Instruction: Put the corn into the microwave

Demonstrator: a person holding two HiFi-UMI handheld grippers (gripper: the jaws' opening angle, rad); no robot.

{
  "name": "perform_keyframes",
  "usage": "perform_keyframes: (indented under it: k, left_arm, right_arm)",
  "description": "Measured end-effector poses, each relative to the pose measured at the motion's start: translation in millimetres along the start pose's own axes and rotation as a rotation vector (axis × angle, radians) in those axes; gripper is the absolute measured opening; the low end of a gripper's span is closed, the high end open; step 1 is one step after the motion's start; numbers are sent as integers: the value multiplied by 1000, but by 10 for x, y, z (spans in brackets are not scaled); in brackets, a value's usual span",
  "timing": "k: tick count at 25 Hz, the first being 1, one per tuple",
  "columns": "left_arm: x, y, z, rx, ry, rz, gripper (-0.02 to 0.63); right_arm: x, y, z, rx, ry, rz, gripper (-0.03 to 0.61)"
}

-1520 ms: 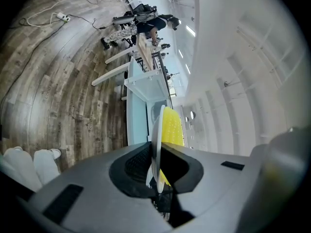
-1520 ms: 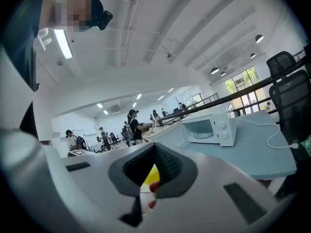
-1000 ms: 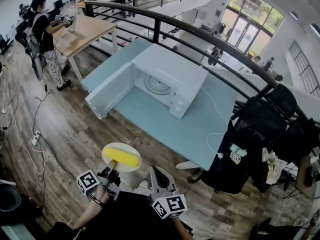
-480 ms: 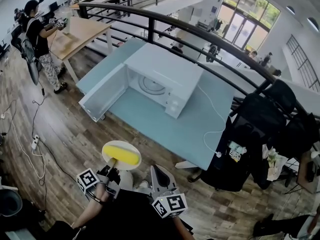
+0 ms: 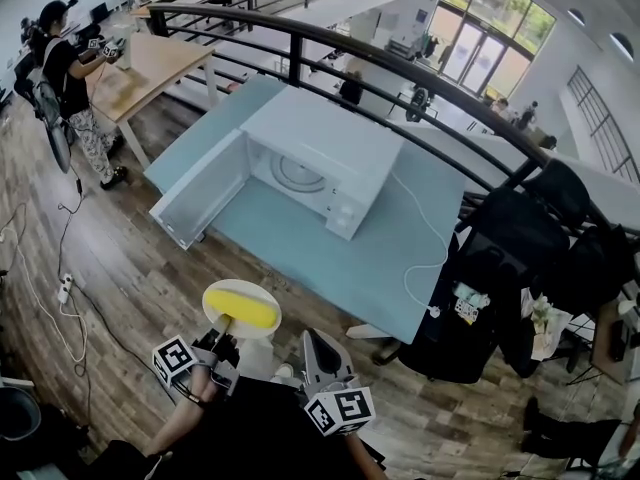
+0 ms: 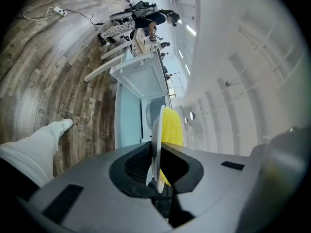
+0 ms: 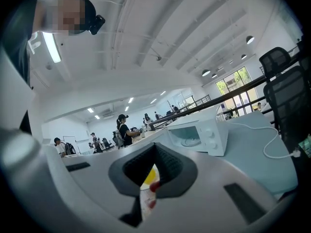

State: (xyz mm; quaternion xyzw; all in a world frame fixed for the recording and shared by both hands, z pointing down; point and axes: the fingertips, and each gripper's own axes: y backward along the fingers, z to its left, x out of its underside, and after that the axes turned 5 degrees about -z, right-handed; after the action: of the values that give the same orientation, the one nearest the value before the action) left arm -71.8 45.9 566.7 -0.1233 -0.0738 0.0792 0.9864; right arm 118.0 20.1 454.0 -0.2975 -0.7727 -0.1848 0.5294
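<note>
A yellow corn cob [image 5: 243, 313] lies on a round white plate [image 5: 262, 295] held low over the wooden floor, short of the table. My left gripper [image 5: 222, 340] is shut on the plate's near rim. In the left gripper view the plate [image 6: 157, 144] shows edge-on between the jaws, with the corn [image 6: 172, 130] on its right face. The white microwave [image 5: 330, 148] stands on the light blue table [image 5: 330, 258], its door [image 5: 195, 203] swung open to the left and its glass turntable [image 5: 298, 173] visible. My right gripper [image 5: 312, 341] hangs beside the plate, shut and holding nothing.
A black railing [image 5: 400, 73] runs behind the table. The microwave's white cable [image 5: 425, 258] trails over the table's right end. Black chairs and bags [image 5: 520, 268] crowd the right side. A person [image 5: 65, 78] stands at a wooden table [image 5: 150, 68] far left. A power strip [image 5: 65, 288] lies on the floor.
The view has shifted a little nearer the table, and the microwave sits slightly further left in it. The plate with the corn stays in my left gripper. The right gripper has not moved.
</note>
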Motion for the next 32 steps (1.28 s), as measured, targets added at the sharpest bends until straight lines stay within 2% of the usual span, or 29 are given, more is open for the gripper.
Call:
perform_keyframes:
  k: [24,32]
  left_arm:
    - [-222,-1023,-88,-16,-5,50,29]
    - [-326,-1430,-238,-28,-27,99,29]
  right_arm:
    - [-179,-761,-426,30,-20,16,9]
    - [-274,-1025,-566,72,-15,25,9]
